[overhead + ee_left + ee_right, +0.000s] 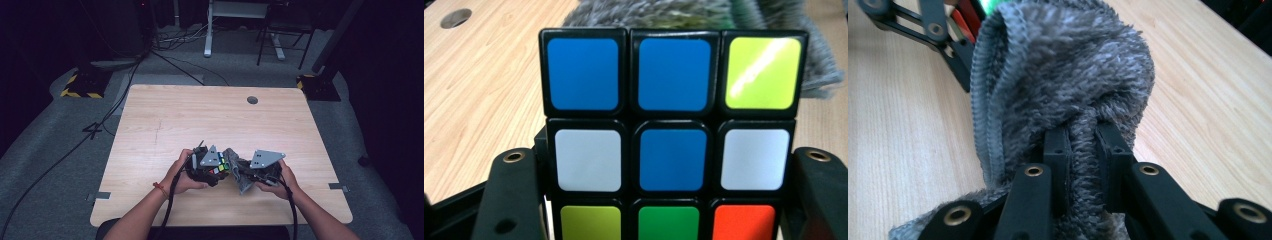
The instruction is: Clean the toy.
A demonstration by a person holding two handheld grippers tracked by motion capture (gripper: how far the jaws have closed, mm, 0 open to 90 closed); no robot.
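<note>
The left gripper (216, 169) jaws squeeze a color cube (671, 135); the right gripper (248, 175) jaws pinch a fuzzy gray cloth (1063, 80) touching it, above the bare desk (210, 115).

In the left gripper view the puzzle cube (672, 135) ran off the bottom edge, its lowest row cut short, and it hid most of the grey cloth (704, 15) behind. In the high view the cube's (218, 167) colours were too small to read, half covered by the left gripper (212, 170).
</note>
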